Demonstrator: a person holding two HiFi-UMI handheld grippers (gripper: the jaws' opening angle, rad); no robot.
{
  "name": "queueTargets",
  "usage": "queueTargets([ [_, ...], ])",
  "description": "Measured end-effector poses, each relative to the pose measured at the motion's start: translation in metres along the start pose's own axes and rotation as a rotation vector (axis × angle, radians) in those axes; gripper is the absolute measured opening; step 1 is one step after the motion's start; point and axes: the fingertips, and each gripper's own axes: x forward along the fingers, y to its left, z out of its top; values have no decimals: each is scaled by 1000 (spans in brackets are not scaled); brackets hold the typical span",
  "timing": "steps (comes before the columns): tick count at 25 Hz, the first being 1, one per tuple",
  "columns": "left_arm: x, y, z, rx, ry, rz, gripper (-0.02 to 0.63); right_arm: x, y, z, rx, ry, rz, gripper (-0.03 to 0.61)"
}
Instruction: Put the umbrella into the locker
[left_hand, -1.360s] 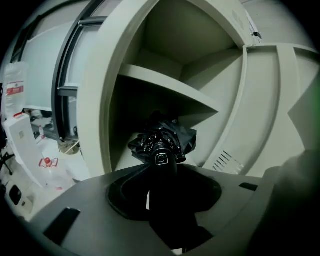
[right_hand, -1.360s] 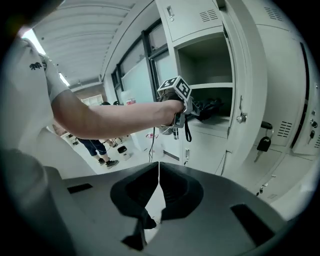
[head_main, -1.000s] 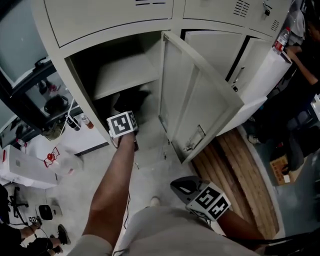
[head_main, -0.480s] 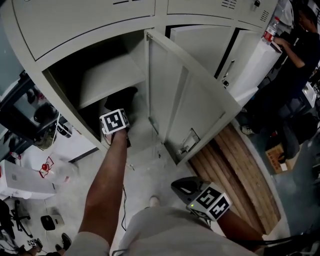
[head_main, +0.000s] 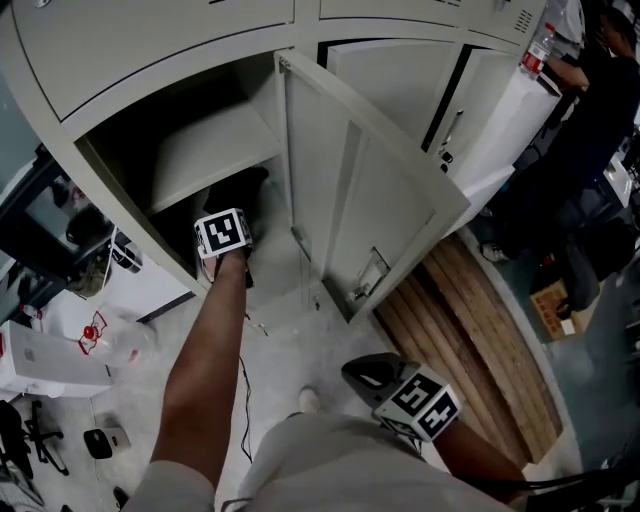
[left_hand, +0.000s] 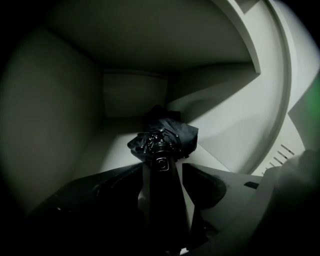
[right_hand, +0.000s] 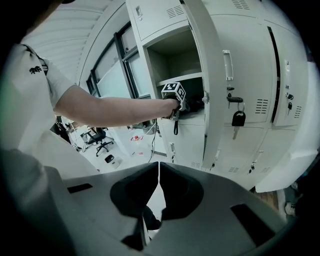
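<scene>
Grey locker with its door swung open over a pale floor. Left arm stretched into the compartment under the shelf, left gripper just spread, loosely straddling the black umbrella lying there. Right gripper pressed together, empty, near the waist.

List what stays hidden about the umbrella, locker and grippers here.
- Head view: jaws of the left gripper, behind its marker cube; they have just been opening, umbrella handle between them.
- Left gripper view: umbrella's far end, behind its own folds; handle base, lost in darkness.
- Right gripper view: umbrella inside the locker, too small and dark.
</scene>
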Motion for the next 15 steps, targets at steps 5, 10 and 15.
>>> queueTargets([
  [5, -21, -14, -6, -55, -3, -51, 258, -12, 2, -10, -5, -5, 13, 20],
  [10, -52, -16, -12, -56, -43, -17, 258, -30, 12, -26, -39, -2, 47, 20],
  [15, -100, -28, -22, -71, -91, 4, 254, -59, 20, -51, -65, -6, 81, 20],
])
